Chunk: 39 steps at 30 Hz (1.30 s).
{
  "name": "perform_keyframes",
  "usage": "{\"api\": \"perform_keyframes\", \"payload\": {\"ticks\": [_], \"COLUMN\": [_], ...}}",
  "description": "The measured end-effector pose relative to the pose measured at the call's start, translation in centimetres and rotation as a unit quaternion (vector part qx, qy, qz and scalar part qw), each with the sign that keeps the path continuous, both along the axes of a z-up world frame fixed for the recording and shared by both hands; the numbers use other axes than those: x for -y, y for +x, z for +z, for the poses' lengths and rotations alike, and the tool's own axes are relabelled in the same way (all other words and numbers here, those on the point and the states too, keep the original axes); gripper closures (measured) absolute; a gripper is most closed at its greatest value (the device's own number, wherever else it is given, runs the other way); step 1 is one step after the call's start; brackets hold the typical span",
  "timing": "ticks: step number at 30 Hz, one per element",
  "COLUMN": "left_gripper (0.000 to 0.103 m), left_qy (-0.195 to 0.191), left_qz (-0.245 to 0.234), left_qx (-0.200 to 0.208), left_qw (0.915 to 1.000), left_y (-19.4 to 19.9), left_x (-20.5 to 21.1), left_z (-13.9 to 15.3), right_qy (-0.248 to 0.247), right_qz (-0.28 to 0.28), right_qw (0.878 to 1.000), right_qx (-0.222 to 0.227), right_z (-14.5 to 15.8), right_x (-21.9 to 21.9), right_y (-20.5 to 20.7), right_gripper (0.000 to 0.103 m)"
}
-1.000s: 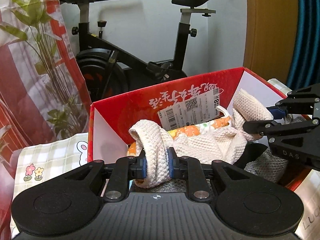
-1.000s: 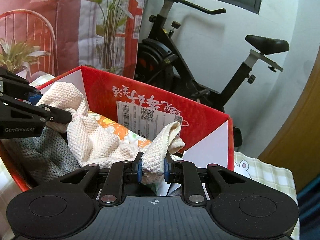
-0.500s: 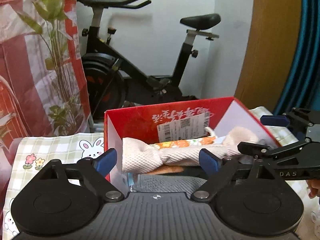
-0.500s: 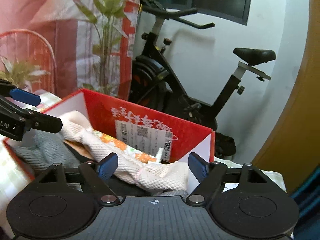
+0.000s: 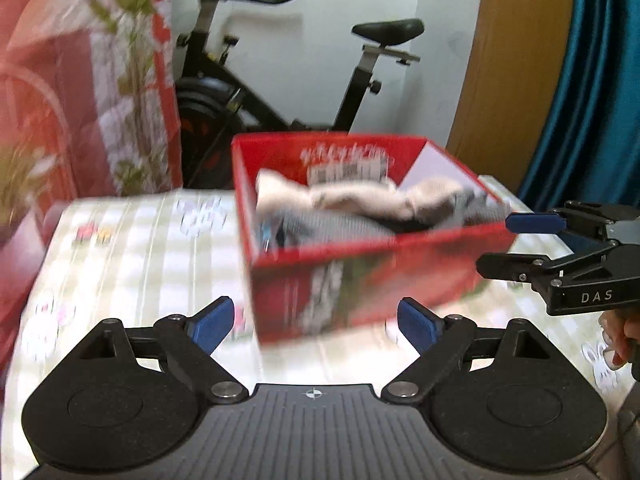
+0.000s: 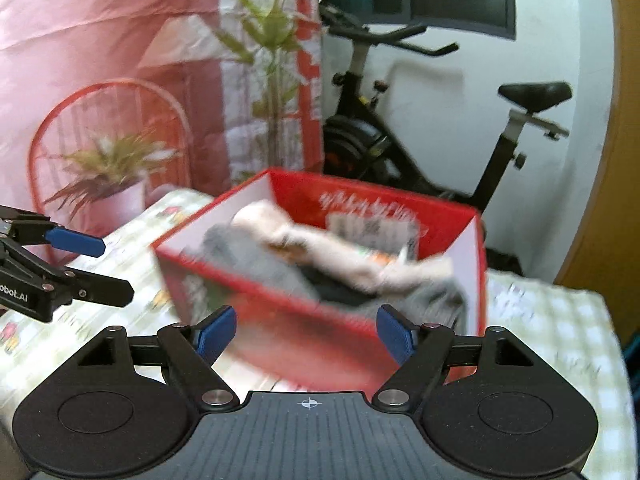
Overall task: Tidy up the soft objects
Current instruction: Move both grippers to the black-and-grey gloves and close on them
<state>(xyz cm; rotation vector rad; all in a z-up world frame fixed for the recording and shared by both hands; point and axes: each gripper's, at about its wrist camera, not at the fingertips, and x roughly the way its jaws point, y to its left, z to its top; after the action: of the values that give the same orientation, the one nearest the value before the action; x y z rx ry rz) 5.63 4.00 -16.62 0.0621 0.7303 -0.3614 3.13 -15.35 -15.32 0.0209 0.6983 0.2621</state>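
One red cardboard box [image 5: 360,248] stands on the bench [image 5: 132,248], which is covered by a pale checked cloth with small cartoon prints. Inside the box lie several soft pieces, blurred in both views: one cream knitted cloth [image 5: 332,198] draped across the top, one grey knitted cloth [image 5: 340,226] under it, and, in the right wrist view, a strip of orange-patterned fabric [image 6: 378,258] peeking out beneath the cream one. A dark item sits deeper in the box; what it is cannot be told. One white label [image 5: 348,170] is stuck on the inner far wall.

From left to right behind the bench: one red-and-white curtain printed with green plants [image 5: 80,80], one black exercise bike [image 5: 304,80] against the white wall, one wooden door edge [image 5: 512,60], and a teal curtain [image 5: 592,80].

There are two grippers. The left gripper [image 5: 316,324] is held on the near side of the box, angled downward, its two blue pads spread wide with nothing between them; only the box front shows through the gap. The right gripper [image 6: 306,334] is likewise angled down at the near side of the box, jaws wide apart and empty. In the left wrist view it appears at the right edge, just beside the box's right corner, with the person's fingers [image 5: 624,336] wrapped under its body. Neither gripper touches the box or the cloths.
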Motion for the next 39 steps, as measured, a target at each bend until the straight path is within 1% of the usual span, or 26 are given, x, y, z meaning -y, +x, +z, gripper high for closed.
{"api": "perform_keyframes", "payload": {"ticks": [4,7,11,13,17,18,23,25,27,28,29,30,33,36,39], "left_gripper": [0.013,0.014,0.014,0.016,0.024,0.024,0.029,0.030,0.030,0.030,0.030,0.030,0.030,0.030,0.034], "left_qy": [-0.015,-0.019,-0.034,-0.036,-0.040,-0.043,-0.051,-0.055,-0.058,-0.059,-0.060,-0.063,-0.069,-0.077,-0.082], "left_qz": [0.016,0.013,0.011,0.010,-0.001,-0.005,-0.006,-0.003,0.002,0.006,0.008,0.011,0.016,0.020,0.019], "left_qx": [-0.036,-0.065,-0.084,-0.087,-0.090,-0.093,-0.108,-0.111,-0.110,-0.107,-0.105,-0.104,-0.106,-0.111,-0.116], "left_qw": [0.9991,0.9976,0.9958,0.9955,0.9951,0.9948,0.9928,0.9923,0.9923,0.9925,0.9926,0.9926,0.9918,0.9906,0.9896], "left_y": [-2.7,-4.6,-6.0,-6.2,-6.5,-7.1,-7.1,-7.4,-7.7,-7.7,-7.8,-7.8,-7.7,-7.5,-7.2], "left_x": [-2.0,-2.6,-2.8,-2.6,-2.2,-2.2,-2.3,-2.3,-2.3,-2.4,-2.4,-2.5,-2.5,-2.6,-2.6], "left_z": [-2.5,-4.3,-5.7,-6.1,-6.6,-6.9,-7.9,-8.2,-8.4,-8.4,-8.5,-8.6,-8.9,-9.3,-9.6], "right_qy": [0.008,0.014,0.017,0.018,0.013,0.011,0.008,0.012,0.010,0.011,0.016,0.020,0.027,0.031,0.030], "right_qz": [0.007,0.014,0.026,0.033,0.059,0.066,0.092,0.096,0.094,0.090,0.087,0.083,0.078,0.078,0.077], "right_qw": [0.999,0.997,0.993,0.991,0.988,0.988,0.982,0.979,0.978,0.979,0.979,0.980,0.981,0.982,0.983], "right_qx": [-0.043,-0.078,-0.112,-0.126,-0.139,-0.140,-0.162,-0.177,-0.184,-0.184,-0.182,-0.179,-0.174,-0.169,-0.165], "right_z": [-2.8,-4.8,-6.8,-7.3,-7.7,-7.6,-8.0,-8.5,-9.0,-9.1,-9.2,-9.2,-9.3,-9.5,-9.5], "right_x": [-0.8,-1.2,-2.0,-2.4,-3.6,-3.8,-4.6,-4.7,-4.6,-4.5,-4.4,-4.2,-4.0,-4.0,-4.1], "right_y": [-2.9,-5.4,-8.0,-8.8,-9.8,-9.9,-10.1,-10.1,-9.9,-9.9,-9.9,-9.8,-9.4,-8.9,-8.5], "right_gripper": [0.028,0.029,0.029,0.029,0.029,0.029,0.029,0.032,0.041,0.043,0.049,0.052,0.057,0.059,0.059]}}
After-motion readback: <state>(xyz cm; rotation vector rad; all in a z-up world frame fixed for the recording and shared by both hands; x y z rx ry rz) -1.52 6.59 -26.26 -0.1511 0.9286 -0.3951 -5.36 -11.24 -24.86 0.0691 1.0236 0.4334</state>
